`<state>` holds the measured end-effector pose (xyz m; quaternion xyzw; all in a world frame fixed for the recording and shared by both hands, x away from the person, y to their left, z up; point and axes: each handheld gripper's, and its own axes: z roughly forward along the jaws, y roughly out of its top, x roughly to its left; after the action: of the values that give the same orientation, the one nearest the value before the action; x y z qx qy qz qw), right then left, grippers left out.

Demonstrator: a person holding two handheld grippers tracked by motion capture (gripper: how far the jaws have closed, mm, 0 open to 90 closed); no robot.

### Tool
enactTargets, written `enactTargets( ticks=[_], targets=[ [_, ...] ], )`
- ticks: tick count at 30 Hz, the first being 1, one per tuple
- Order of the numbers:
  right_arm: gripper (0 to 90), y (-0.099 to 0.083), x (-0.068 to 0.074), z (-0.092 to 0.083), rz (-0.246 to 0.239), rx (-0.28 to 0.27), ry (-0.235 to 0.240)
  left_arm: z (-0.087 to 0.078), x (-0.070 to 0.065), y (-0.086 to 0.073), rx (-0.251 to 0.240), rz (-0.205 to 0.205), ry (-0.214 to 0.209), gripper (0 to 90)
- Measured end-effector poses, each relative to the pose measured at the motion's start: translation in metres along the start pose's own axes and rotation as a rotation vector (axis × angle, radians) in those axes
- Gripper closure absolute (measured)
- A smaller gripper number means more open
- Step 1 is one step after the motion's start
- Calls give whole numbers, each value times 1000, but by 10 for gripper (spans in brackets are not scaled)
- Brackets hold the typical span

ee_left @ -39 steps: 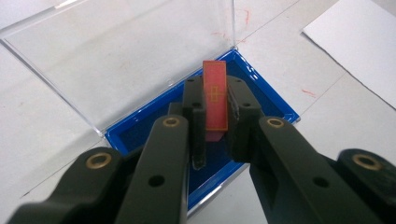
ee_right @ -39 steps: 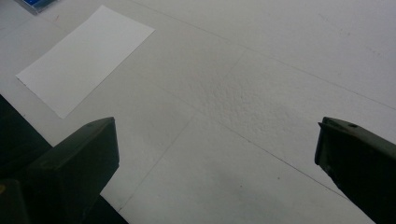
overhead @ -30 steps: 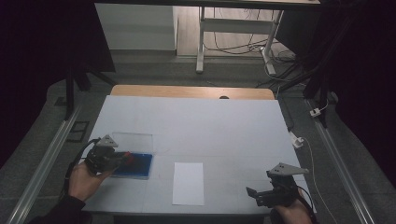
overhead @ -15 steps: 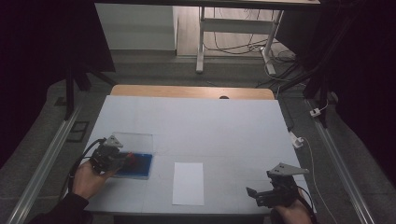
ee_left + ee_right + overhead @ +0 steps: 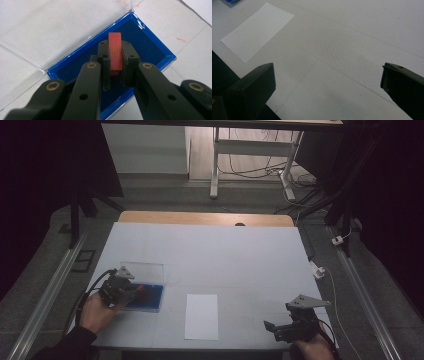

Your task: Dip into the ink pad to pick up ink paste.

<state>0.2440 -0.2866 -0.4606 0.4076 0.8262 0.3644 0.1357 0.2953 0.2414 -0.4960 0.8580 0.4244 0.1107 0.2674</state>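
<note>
A small red block (image 5: 115, 53) with a gold-lined label stands upright between my left gripper's (image 5: 115, 65) jaws, which are shut on it. It hangs over a blue-lined box (image 5: 150, 50) whose clear lid (image 5: 50, 27) lies open flat beside it. In the high view the left gripper (image 5: 131, 289) sits over the blue box (image 5: 150, 296) at the table's front left, with the red block (image 5: 141, 288) at its tip. My right gripper (image 5: 272, 327) rests at the front right, jaws wide apart with nothing between them, also seen as the right gripper (image 5: 327, 82) over bare table.
A white sheet of paper (image 5: 201, 316) lies near the front edge between the two hands, and the same paper (image 5: 257, 31) shows in the right gripper view. The white table (image 5: 210, 255) stretches back to a wooden strip (image 5: 200, 218). Cables and a desk frame lie beyond.
My left hand has shifted slightly to the right over the blue box with the red block in its jaws. The right hand has stayed still.
</note>
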Motion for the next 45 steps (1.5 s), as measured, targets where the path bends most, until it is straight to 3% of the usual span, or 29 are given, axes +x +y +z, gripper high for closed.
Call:
enactTargets(
  ticks=[10, 13, 16, 19, 22, 30, 38, 45],
  targets=[
    [0, 0, 0, 0, -4, 5, -2, 2, -2, -2, -6, 14, 8, 803],
    [0, 0, 0, 1, -8, 5, -3, 2, 0, -5, -17, -7, -7, 803],
    [0, 0, 0, 1, -8, 5, -3, 2, 7, -7, -30, -54, -43, 803],
    [0, 0, 0, 1, -7, 5, -2, 3, 7, -9, -44, -79, -47, 804],
    [0, 0, 1, 1, -8, 7, -2, 3, 3, -8, -39, -61, -21, 804],
    [0, 0, 0, 0, -4, 5, -1, 2, 4, -8, -44, -30, -24, 800],
    [0, 0, 0, 0, -2, 2, -1, -4, 6, -8, -73, -62, -27, 798],
    [0, 0, 0, 0, -1, 4, -2, -12, 3, -6, -101, -44, -21, 797]
  ],
)
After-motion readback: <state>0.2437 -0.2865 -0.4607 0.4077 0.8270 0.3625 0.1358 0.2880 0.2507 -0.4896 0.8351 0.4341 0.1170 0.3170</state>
